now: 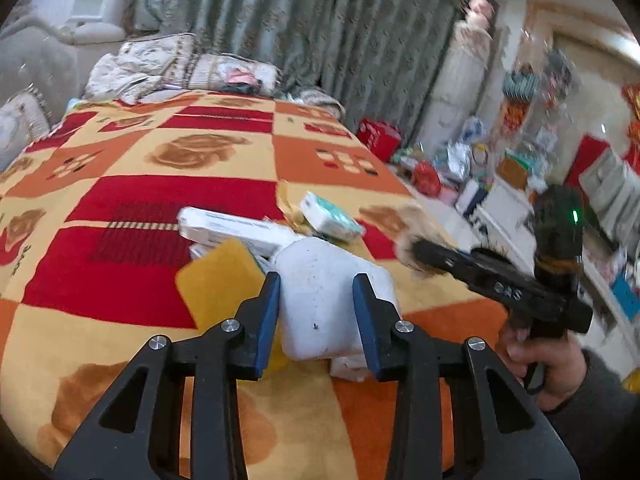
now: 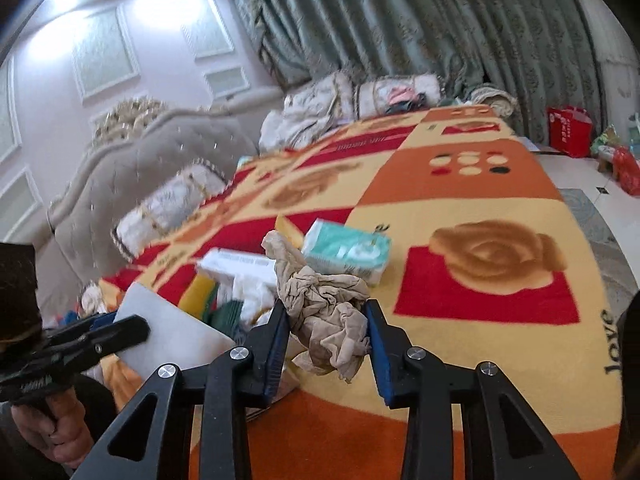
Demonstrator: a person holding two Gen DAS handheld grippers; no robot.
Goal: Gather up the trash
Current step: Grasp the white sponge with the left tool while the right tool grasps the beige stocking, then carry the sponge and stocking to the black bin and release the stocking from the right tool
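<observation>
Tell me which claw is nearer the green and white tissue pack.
Right. The right claw, holding crumpled beige cloth, sits just before the tissue pack; the left claw is farther back.

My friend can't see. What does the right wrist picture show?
The right gripper has its blue jaws closed on a crumpled beige tissue above a bed with a red, orange and yellow blanket. Behind the tissue lie a teal tissue pack and a white box. At left, the left gripper holds a white foam block.
</observation>
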